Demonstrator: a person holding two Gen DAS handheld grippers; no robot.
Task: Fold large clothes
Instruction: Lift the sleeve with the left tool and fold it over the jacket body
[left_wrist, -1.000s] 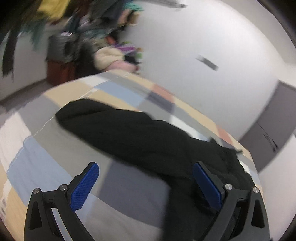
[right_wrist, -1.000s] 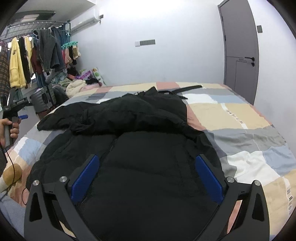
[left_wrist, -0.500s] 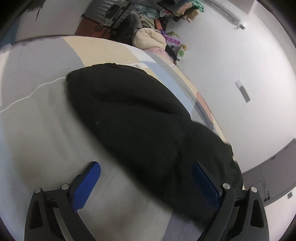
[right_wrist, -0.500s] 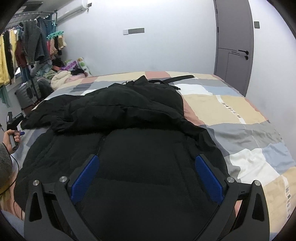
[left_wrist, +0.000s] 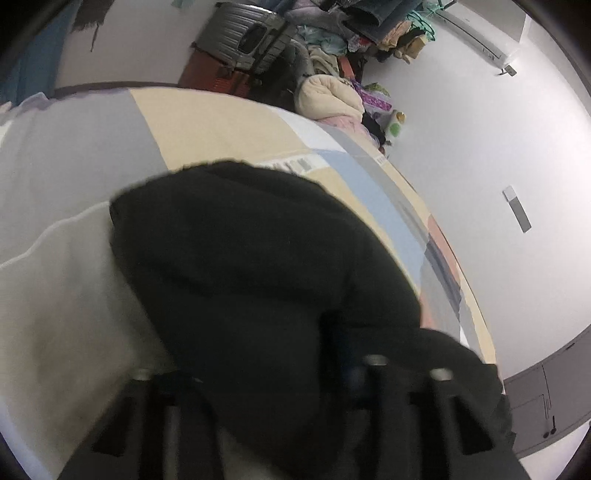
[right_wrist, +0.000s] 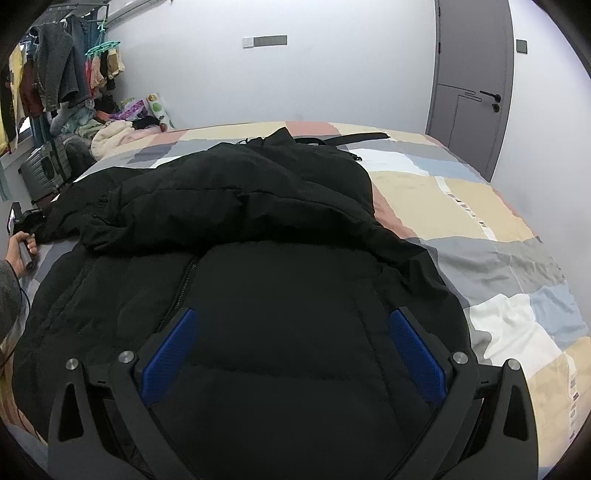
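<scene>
We see the right hand-held gripper (right_wrist: 291, 350) wide open, empty, over the black jacket (right_wrist: 258, 229) on the bed (right_wrist: 480, 221). At 9 o'clock, the left hand-held gripper (left_wrist: 258, 373) is buried in the sleeve (left_wrist: 240, 258); we cannot tell its opening.

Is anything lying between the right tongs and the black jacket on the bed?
Nothing visible. The right tongs hang open directly over the jacket, with only black fabric between the blue pads. The patchwork bedcover beside it shows nothing lying on it that would block a grab.
</scene>
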